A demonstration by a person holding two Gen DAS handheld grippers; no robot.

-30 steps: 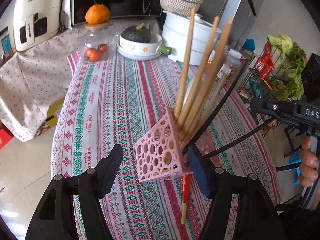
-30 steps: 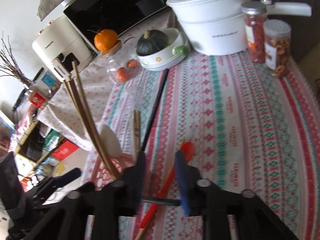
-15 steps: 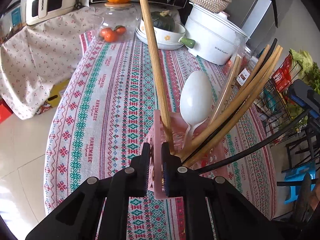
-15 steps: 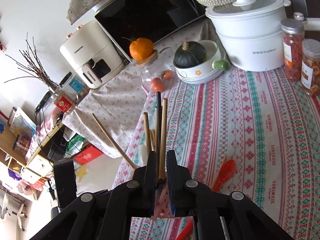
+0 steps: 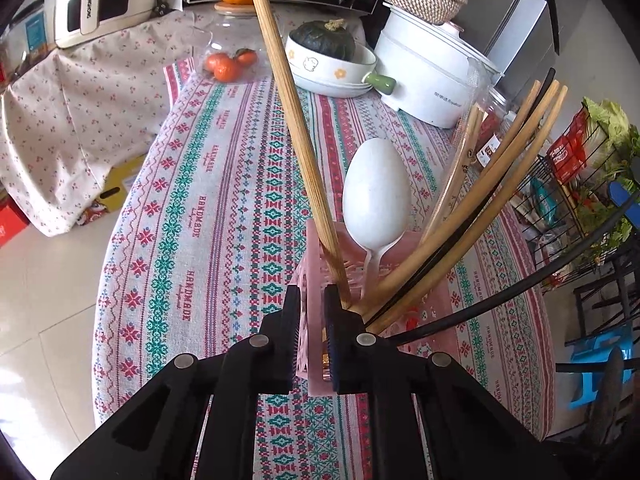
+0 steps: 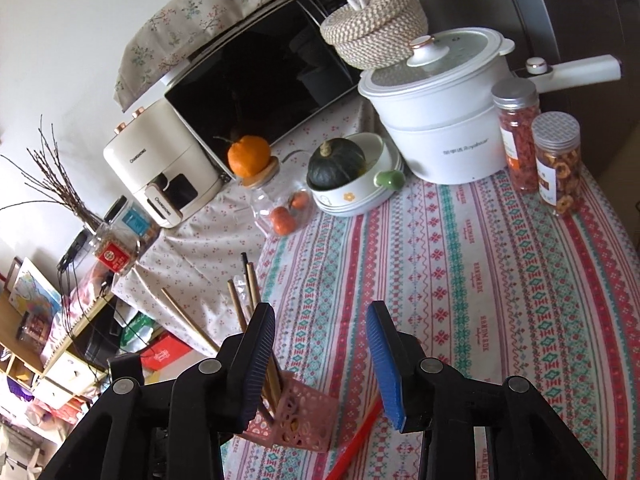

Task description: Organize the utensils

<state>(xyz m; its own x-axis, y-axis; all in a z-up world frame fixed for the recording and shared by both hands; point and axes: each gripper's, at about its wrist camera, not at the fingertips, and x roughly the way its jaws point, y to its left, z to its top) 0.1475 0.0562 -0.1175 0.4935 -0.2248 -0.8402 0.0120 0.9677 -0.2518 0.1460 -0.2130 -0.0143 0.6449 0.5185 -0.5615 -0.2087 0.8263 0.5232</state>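
Observation:
A pink perforated utensil holder point(image 5: 316, 268) stands on the patterned tablecloth point(image 5: 224, 200). It holds wooden chopsticks point(image 5: 288, 104), a white spoon point(image 5: 376, 196) and black chopsticks point(image 5: 520, 284). My left gripper point(image 5: 310, 320) is shut on the holder's near wall. In the right wrist view the holder point(image 6: 300, 416) sits low, by my left finger. My right gripper point(image 6: 320, 364) is open and empty above it. A red utensil point(image 6: 356, 440) lies on the cloth beside the holder.
At the table's far end stand a white pot point(image 6: 436, 120), a bowl with a green squash point(image 6: 348, 176), a glass jar with tangerines point(image 6: 280, 204) and two snack jars point(image 6: 536, 152). A microwave point(image 6: 256, 80) and white appliance point(image 6: 160, 176) stand behind. A wire rack point(image 5: 580, 184) stands on the right.
My left gripper has closed on the holder's wall and keeps it upright. My right gripper has opened, let go of the chopsticks and drawn back above the holder.

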